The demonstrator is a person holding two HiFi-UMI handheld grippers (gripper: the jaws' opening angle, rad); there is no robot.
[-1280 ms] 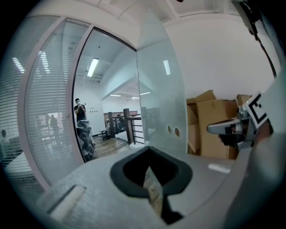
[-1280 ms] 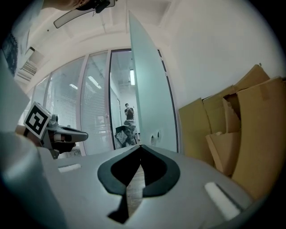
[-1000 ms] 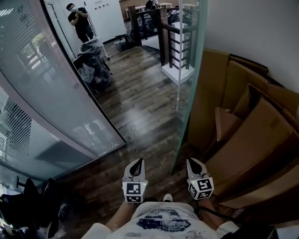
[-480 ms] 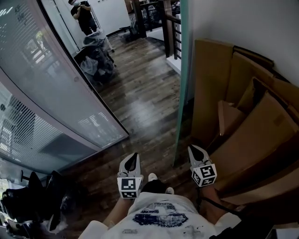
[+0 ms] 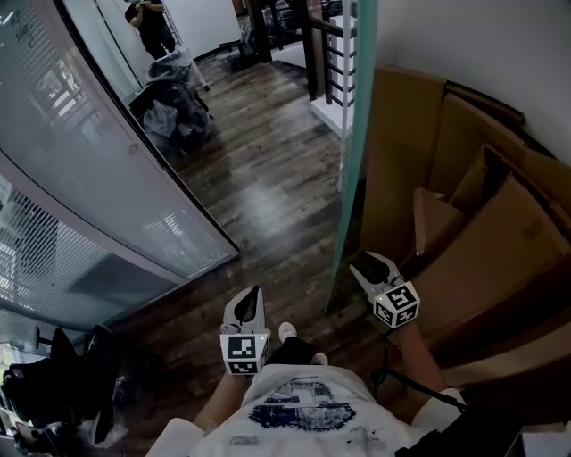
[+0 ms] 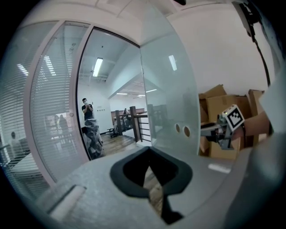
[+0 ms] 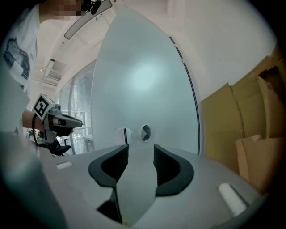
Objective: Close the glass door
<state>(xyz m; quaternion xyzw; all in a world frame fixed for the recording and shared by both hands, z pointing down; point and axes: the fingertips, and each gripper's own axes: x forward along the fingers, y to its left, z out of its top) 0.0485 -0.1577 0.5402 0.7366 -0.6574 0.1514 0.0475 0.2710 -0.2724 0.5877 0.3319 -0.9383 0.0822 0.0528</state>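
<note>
The frosted glass door stands open, edge-on in the head view, between the wooden floor and the boxes. My right gripper is on its right side, tips close to the pane. In the right gripper view the door fills the middle, with two round holes just past my right gripper. Its jaws have just been opening and stand open with nothing between them. My left gripper hangs left of the door, apart from it, and is shut and empty. The left gripper view shows the door ahead to the right.
Flattened cardboard boxes lean against the wall right of the door. A curved glass partition with blinds runs along the left. Down the hall stand a person, a heap of bags and a dark railing.
My right gripper has moved left toward the door's edge and turned toward it, and its jaws have opened. The left gripper has stayed about where it was.
</note>
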